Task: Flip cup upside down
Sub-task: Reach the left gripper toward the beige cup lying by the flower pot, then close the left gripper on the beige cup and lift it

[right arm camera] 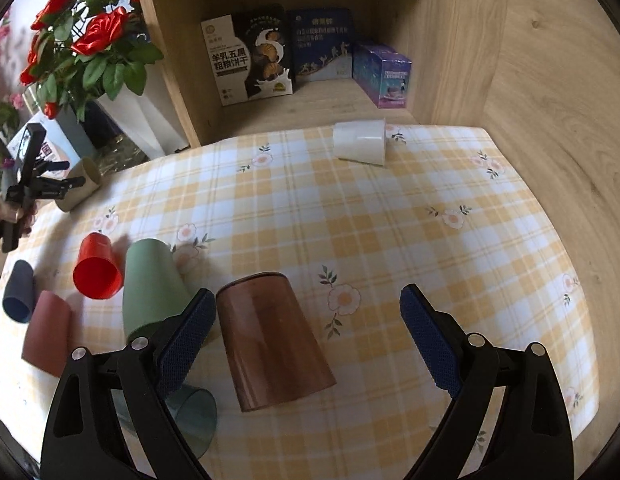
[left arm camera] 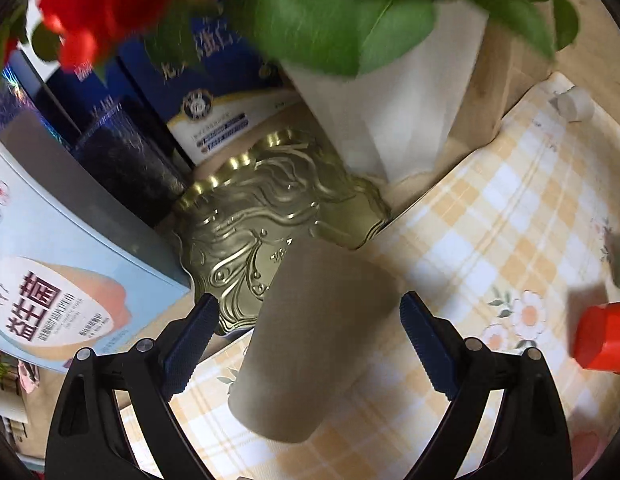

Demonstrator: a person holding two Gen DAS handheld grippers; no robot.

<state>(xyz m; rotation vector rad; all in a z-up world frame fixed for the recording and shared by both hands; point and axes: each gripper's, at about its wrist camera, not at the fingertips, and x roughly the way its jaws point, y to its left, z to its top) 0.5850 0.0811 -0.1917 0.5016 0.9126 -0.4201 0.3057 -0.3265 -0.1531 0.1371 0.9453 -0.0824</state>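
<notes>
In the left wrist view a tan cup (left arm camera: 310, 344) stands upside down on the checked tablecloth (left arm camera: 489, 216), between the open jaws of my left gripper (left arm camera: 306, 312); neither pad touches it. The same cup (right arm camera: 80, 186) and the left gripper (right arm camera: 70, 184) show far left in the right wrist view. My right gripper (right arm camera: 306, 304) is open and empty above a brown cup (right arm camera: 270, 340), which stands upside down just in front of the jaws, nearer the left finger.
A white cup (right arm camera: 359, 142) stands upside down at the back. Red (right arm camera: 97, 267), green (right arm camera: 150, 288), dark blue (right arm camera: 18, 292), maroon (right arm camera: 46, 332) and teal (right arm camera: 194, 412) cups crowd the left. A gold tin (left arm camera: 270, 236), boxes (left arm camera: 50, 264) and a rose vase (right arm camera: 138, 112) flank the left gripper.
</notes>
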